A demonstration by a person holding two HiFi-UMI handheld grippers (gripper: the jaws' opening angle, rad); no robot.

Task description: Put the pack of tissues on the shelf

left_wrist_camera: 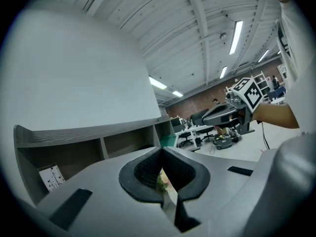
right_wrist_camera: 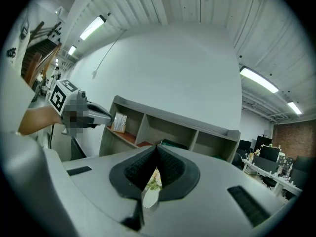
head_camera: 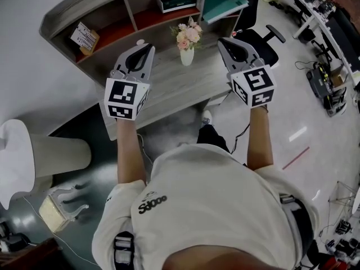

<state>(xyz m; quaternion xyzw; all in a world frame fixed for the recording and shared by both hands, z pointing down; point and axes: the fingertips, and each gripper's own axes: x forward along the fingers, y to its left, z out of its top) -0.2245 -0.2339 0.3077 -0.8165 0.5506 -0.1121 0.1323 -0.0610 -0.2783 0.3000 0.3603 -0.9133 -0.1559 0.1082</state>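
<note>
In the head view the 2 tools, left hand-held gripper [head_camera: 140, 43] and right hand-held gripper [head_camera: 222, 40], hang level over the grey table [head_camera: 169, 89], on either side of a vase of flowers [head_camera: 187, 48]. Neither carries anything. A white box I take for the pack of tissues [head_camera: 175, 2] lies in a middle compartment of the shelf [head_camera: 59, 22], so the placing looks done. The left gripper view shows its jaws together and empty. The right gripper view shows the same, with a white wall and office desks beyond.

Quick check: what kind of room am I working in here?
Probably an open-plan office or lab: a desk with shelf cubbies, a black office chair, and workbenches with equipment behind.
</note>
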